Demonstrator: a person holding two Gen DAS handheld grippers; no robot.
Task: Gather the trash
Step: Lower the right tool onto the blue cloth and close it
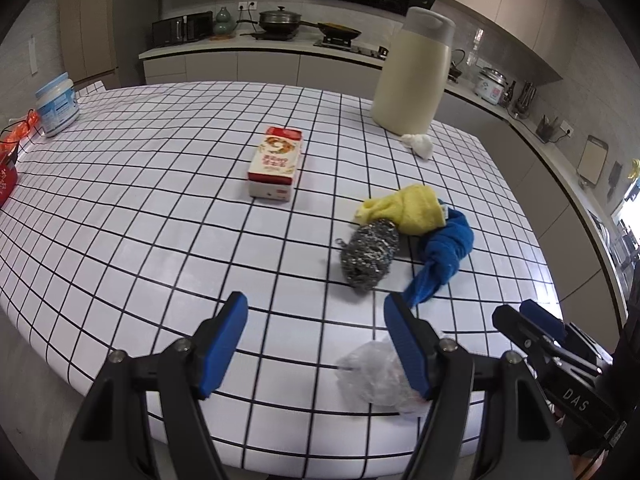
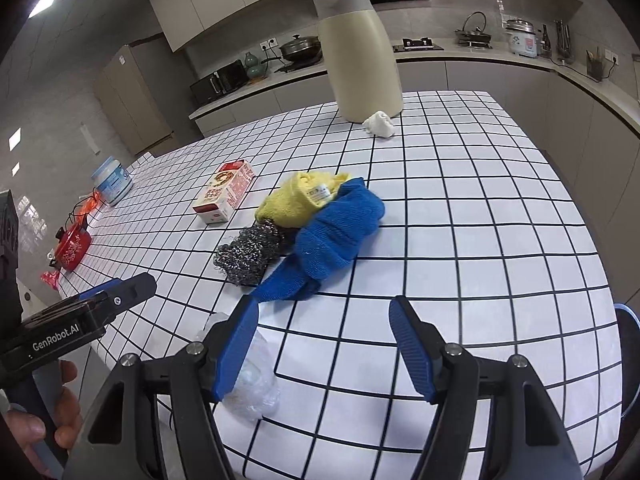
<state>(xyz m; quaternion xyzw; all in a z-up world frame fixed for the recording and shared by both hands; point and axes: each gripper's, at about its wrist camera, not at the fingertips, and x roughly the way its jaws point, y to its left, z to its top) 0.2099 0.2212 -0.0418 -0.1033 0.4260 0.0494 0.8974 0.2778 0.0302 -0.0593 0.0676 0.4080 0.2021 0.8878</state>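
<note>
Trash: crumpled clear wrap (image 1: 376,376) at the near edge of the surface (image 1: 160,200); a white tissue wad (image 1: 418,145) lies at the far side, just beside the cream jug (image 1: 412,72).
Left gripper (image 1: 316,344): jaws open, nothing between them; the wrap lies just under its right finger, partly hidden by it.
Right gripper (image 2: 324,344): jaws open and empty; the wrap (image 2: 248,376) sits by its left finger, off to the left of the gap.
Key relation: the wrap lies between the two grippers, not centred in either; I judge the left one nearer, needing a small shift rightward.
Wrap axis: no clear long axis, a rough lump.
Not trash, likely: scourer (image 1: 370,258), yellow cloth (image 1: 408,210), blue cloth (image 1: 444,252), carton (image 1: 276,164) mid-surface.
</note>
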